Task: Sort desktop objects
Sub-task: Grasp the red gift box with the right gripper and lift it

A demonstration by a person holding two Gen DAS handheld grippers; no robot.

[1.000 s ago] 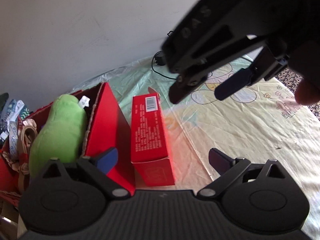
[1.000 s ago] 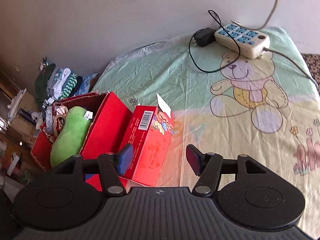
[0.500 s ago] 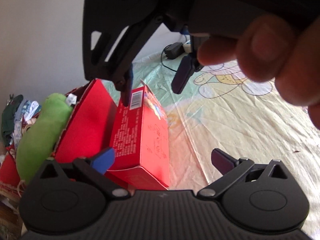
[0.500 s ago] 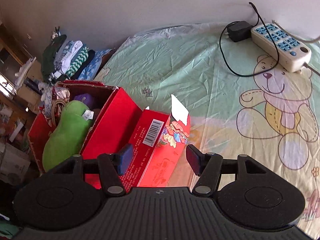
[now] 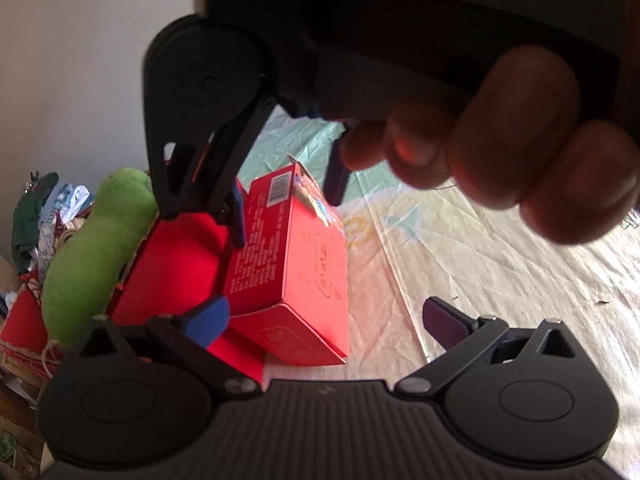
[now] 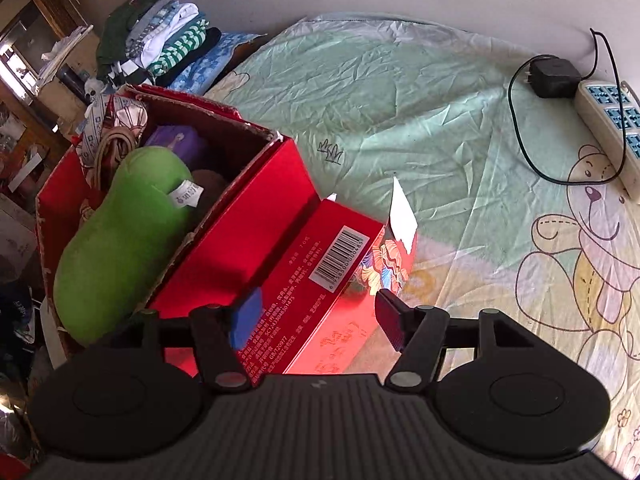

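A small red box (image 5: 296, 272) (image 6: 328, 280) with a barcode lies on the bedsheet, against the side of a large red carton (image 6: 256, 132) (image 5: 176, 272). A green plush toy (image 6: 120, 232) (image 5: 92, 256) sits in the carton. My right gripper (image 6: 318, 320) (image 5: 286, 196) straddles the far end of the small box. Its jaws are opening and the pads stand just off the box's sides. A hand (image 5: 500, 160) holds it from above. My left gripper (image 5: 326, 320) is open at the box's near end, with nothing gripped.
The carton also holds a purple item (image 6: 176, 140) and rope handles (image 6: 112, 148). Folded clothes (image 6: 160, 40) are stacked behind it. A power strip (image 6: 608, 120) with a black adapter (image 6: 554, 76) and its cable lies at the sheet's far right. The bear-print sheet (image 6: 580, 260) spreads right.
The right gripper came down from the upper right, rolled, and now straddles the small box with its jaws a little wider. The left gripper barely moved.
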